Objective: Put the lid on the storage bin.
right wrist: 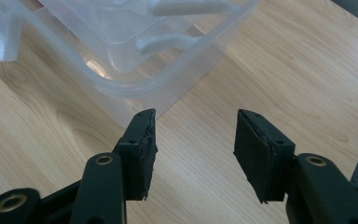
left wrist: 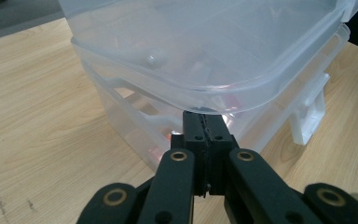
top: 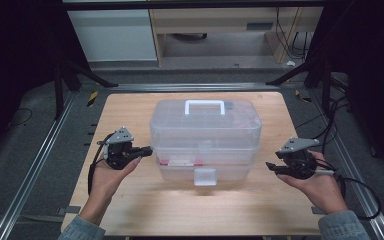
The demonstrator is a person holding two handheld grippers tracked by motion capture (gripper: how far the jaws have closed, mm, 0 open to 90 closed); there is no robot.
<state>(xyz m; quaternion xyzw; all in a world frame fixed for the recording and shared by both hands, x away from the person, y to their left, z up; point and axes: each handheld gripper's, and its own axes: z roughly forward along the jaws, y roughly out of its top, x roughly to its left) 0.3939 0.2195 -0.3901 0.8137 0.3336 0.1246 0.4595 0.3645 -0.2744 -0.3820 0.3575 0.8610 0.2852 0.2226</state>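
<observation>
Where the high view looks down on the wooden table (top: 130,200), a clear plastic storage box (top: 205,127) with a white handle (top: 205,106) stands in the middle, stacked in tiers, with a pale latch (top: 205,176) on its near face. No brand, label or writing can be read on it. The left gripper (top: 147,149) lies at the box's left side, its tips at the seam between tiers; the right gripper (top: 271,167) sits just off the box's right side, apart from it. A person's hand holds each.

In the left gripper view, the left gripper (left wrist: 204,122) has its jaws pressed flat together with nothing between them, tips tucked just under the overhanging rim of the box (left wrist: 205,56). The latch (left wrist: 310,116) hangs at the right.

In the right gripper view, the right gripper (right wrist: 196,116) stands with jaws parted over bare table (right wrist: 284,60), and the corner of the box (right wrist: 135,88) lies just beyond the one jaw, not between them.
</observation>
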